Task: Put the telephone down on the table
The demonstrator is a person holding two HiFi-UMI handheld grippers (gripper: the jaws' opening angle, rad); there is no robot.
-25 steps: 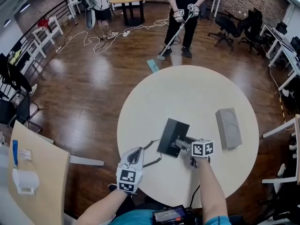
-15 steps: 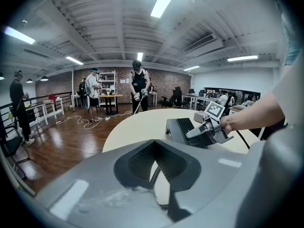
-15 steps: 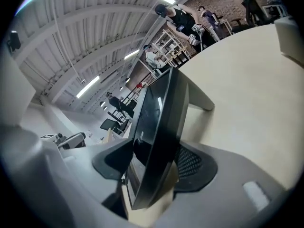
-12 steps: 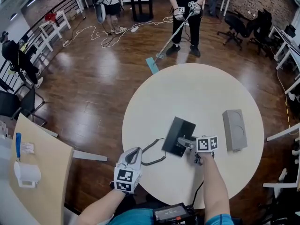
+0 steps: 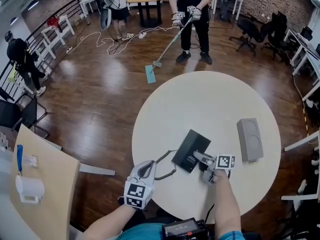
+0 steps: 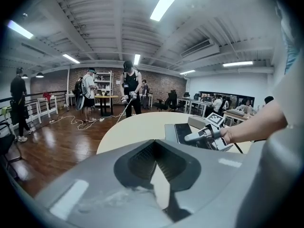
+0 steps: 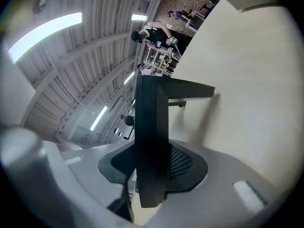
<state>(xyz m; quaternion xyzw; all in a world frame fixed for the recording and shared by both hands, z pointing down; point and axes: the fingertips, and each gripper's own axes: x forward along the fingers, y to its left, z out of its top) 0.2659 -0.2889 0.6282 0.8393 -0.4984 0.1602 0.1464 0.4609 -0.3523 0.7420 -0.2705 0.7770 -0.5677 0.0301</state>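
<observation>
- Telephone [image 5: 189, 149] lies toward the near side of the round table [image 5: 200, 101], the largest thing here; the top is pale and flat, with plenty of room around the set; whether its whole underside is down I cannot tell.
- As a body it is a dark, flat slab, to my eye stiff plastic and not heavy; the faces are smooth, so I'd judge it apt to slip or swing if pinched only at a corner; it wants a gentle setting-down, not a drop.
- Grey flat box [image 5: 249, 139] lies well apart to the right; no obstacle, I'd say.
- Right gripper [image 5: 199, 157] has the slab's near edge between its jaws, which are closing; in the right gripper view the slab stands edge-on between them and the tips look to meet its faces; a hold across the thin edge like this suits it, though nearer the middle of that side would steady it better.
- Left gripper [image 5: 144, 168] hovers at the table's near rim, apart from the set; its jaws are drawn together with nothing between them.
- Coiled cord [image 5: 163, 167] runs from the slab's left side toward the left gripper; it looks springy and light, yet it may tug the set askew.
</observation>
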